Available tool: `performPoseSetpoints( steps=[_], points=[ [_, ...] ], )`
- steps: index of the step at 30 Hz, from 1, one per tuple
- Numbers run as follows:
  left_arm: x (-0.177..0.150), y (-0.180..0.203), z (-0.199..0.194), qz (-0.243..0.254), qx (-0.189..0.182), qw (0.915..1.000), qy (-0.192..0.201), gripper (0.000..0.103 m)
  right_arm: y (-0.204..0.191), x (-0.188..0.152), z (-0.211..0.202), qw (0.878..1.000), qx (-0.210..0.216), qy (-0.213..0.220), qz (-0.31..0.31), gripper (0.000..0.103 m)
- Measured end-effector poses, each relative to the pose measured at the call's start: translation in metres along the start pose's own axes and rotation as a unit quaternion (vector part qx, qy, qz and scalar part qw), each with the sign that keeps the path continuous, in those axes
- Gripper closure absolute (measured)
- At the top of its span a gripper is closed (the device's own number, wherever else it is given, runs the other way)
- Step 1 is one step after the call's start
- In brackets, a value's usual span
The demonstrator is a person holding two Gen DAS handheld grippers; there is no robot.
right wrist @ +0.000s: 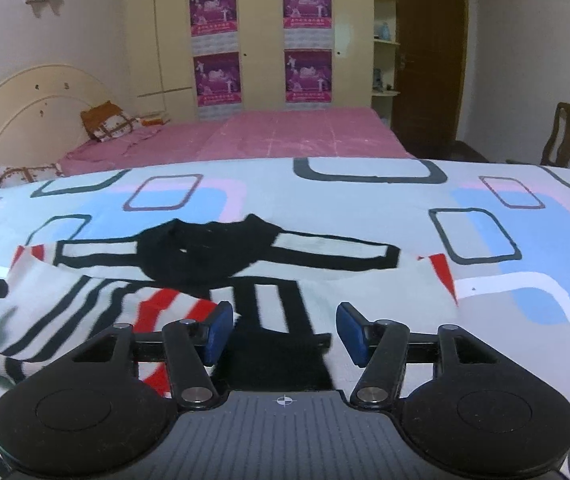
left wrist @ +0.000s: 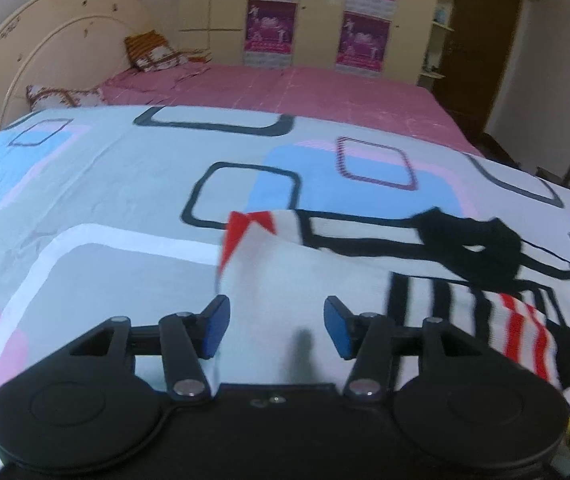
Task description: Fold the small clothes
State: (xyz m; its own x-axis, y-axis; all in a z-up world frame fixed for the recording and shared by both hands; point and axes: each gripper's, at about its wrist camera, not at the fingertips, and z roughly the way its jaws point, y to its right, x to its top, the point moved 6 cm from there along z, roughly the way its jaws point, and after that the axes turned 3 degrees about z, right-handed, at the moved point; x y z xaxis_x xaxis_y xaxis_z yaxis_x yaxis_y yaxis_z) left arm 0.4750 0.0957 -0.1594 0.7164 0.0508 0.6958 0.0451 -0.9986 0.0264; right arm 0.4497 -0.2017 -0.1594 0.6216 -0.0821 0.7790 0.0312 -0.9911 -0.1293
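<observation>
A small white top [right wrist: 365, 292] with black and red stripes and a black collar [right wrist: 205, 248] lies spread on the patterned sheet [right wrist: 405, 196]. Its red-edged sleeve ends [right wrist: 443, 272] point outward. In the left wrist view my left gripper [left wrist: 277, 320] hovers open over the plain white part of the top [left wrist: 305, 272], just behind a red cuff [left wrist: 245, 228]; nothing sits between its blue pads. My right gripper [right wrist: 285, 324] stands open over the black-striped lower middle of the top, pads clear of the cloth. A fold of striped fabric [right wrist: 85, 320] is bunched at the left.
The sheet covers a surface in front of a pink bed [right wrist: 285, 132] with pillows [right wrist: 109, 124] and a cream headboard [right wrist: 25, 104]. Behind stand a wardrobe with purple posters [right wrist: 217, 76], a dark door [right wrist: 429, 52] and a wooden chair [right wrist: 569, 136] at the right.
</observation>
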Motion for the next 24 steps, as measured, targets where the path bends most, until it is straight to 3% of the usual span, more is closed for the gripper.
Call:
performPoseSetpoints(
  steps=[2, 4, 12, 15, 18, 24],
  points=[
    [-0.002, 0.009, -0.005, 0.007, -0.009, 0.9999, 0.000, 0.050, -0.006, 0.000, -0.001, 1.000, 0.007, -0.001, -0.004, 0.058],
    [-0.006, 0.019, -0.010, 0.014, -0.021, 0.9997, -0.002, 0.049, -0.013, 0.000, 0.000, 1.000, 0.016, -0.008, -0.009, 0.064],
    [-0.048, 0.042, -0.010, 0.044, -0.031, 0.9978, -0.038, 0.045, -0.043, -0.022, 0.008, 0.996, 0.036, -0.042, -0.064, 0.064],
    [-0.060, 0.040, -0.003, 0.059, -0.029, 0.9970, -0.040, 0.044, -0.031, -0.040, 0.022, 0.994, 0.003, -0.070, -0.086, 0.064],
    [-0.058, 0.038, -0.003, 0.056, -0.030, 0.9969, -0.046, 0.044, -0.014, -0.043, 0.022, 0.996, 0.007, -0.071, -0.057, 0.064],
    [-0.059, 0.040, -0.003, 0.060, -0.021, 0.9971, -0.042, 0.044, -0.008, -0.050, 0.020, 0.996, 0.000, -0.068, -0.064, 0.064]
  ],
)
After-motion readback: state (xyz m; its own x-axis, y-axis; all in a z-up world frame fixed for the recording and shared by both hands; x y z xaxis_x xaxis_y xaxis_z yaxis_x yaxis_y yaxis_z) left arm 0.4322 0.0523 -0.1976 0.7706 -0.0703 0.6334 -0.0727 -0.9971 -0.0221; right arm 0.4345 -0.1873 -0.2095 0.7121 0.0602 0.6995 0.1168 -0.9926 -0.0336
